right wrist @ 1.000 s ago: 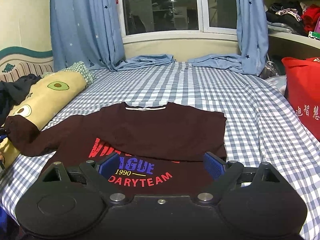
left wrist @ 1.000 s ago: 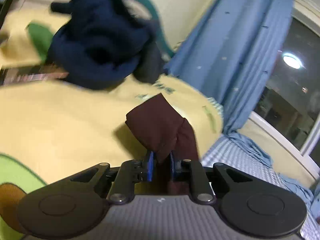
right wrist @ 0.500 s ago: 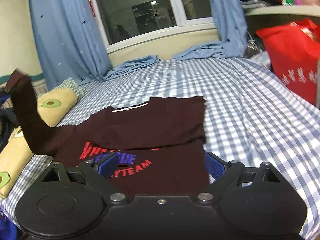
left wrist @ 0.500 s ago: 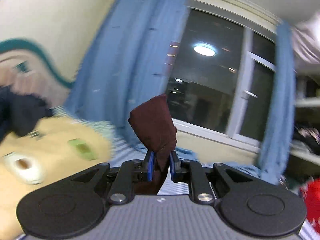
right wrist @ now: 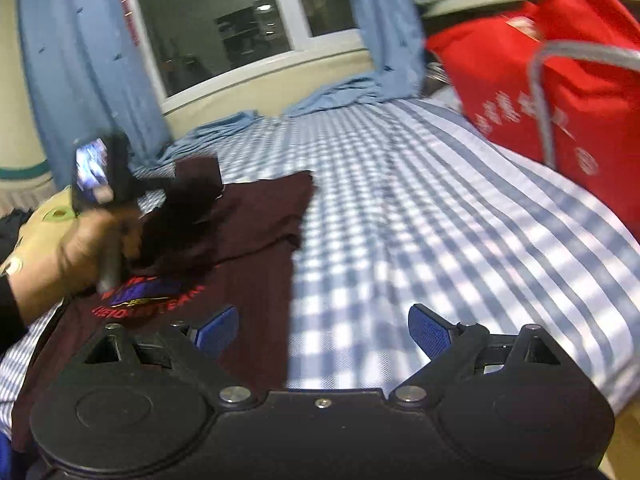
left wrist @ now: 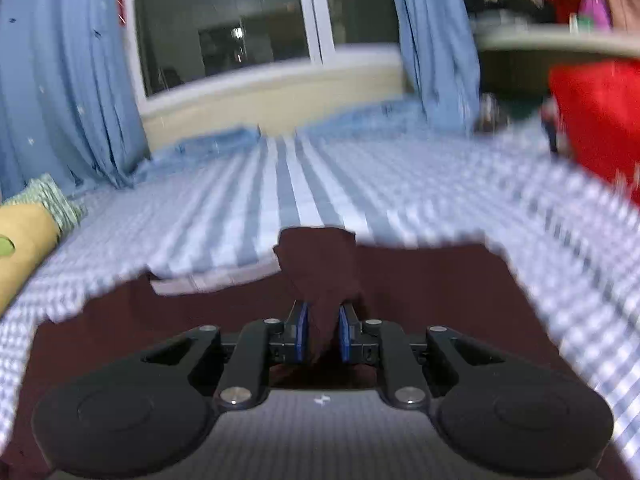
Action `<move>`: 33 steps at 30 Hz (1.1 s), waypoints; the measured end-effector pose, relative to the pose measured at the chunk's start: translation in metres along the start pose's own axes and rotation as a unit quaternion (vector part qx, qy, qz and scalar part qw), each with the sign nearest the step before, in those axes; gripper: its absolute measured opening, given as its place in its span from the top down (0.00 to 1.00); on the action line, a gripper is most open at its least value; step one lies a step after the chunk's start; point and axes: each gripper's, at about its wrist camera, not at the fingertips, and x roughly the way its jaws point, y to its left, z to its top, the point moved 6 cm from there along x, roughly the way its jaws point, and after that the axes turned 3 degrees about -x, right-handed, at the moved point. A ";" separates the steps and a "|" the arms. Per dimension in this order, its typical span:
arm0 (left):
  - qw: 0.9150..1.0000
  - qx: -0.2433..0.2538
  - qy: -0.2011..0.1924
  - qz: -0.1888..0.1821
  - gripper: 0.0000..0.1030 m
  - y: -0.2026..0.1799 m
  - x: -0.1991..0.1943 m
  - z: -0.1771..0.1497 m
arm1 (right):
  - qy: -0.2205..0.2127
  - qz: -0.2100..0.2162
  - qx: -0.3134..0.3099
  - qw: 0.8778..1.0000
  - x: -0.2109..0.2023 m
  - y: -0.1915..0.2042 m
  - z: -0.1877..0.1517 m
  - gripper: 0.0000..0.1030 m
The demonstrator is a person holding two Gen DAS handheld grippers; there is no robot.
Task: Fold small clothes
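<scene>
- fingers of the left gripper are pinched tight on a bunch of dark maroon sleeve, the cloth standing up in a crumpled peak between the blue pads.
- right gripper is spread wide with nothing between its fingers; one blue pad sits above the shirt's lower edge, the other above bare sheet.
- maroon shirt lies flat on the bed, over toward the left side of the checked blue and white sheet, with its right half already doubled over onto the body.
- red and blue lettering shows on the shirt's front, too smeared by motion to read properly.
- from the right wrist view, the person's left hand holds its gripper above the shirt's left part, the dark sleeve bunched just beside it.
- yellow avocado-print pillow lies along the left edge of the bed, near the shirt but apart from it.
- red bag with white print stands on the right side of the bed, well apart from the shirt.
- blue curtains hang either side of a dark window, their hems pooling on the far end of the bed.
</scene>
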 end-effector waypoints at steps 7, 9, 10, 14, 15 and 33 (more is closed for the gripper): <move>0.995 0.098 -0.006 -0.027 0.36 -0.027 -0.010 -0.031 | 0.025 -0.011 0.050 0.998 0.001 -0.035 -0.019 0.10; 0.994 0.096 -0.037 -0.048 0.31 -0.023 -0.037 -0.031 | 0.019 0.007 0.059 0.998 0.010 -0.032 -0.008 0.10; 0.993 0.091 -0.047 -0.058 0.27 -0.017 -0.049 -0.031 | 0.014 0.020 0.060 0.998 0.017 -0.026 0.000 0.10; 0.994 0.080 -0.049 -0.058 0.17 0.024 -0.087 -0.034 | -0.009 0.082 0.021 0.996 0.057 0.015 0.043 0.10; 0.994 0.085 -0.048 -0.048 0.17 0.036 -0.091 -0.036 | -0.012 0.097 0.007 0.995 0.074 0.030 0.056 0.10; 0.998 0.043 0.017 0.042 0.17 0.201 -0.092 -0.093 | 0.072 0.115 0.056 0.989 0.321 0.136 0.135 0.90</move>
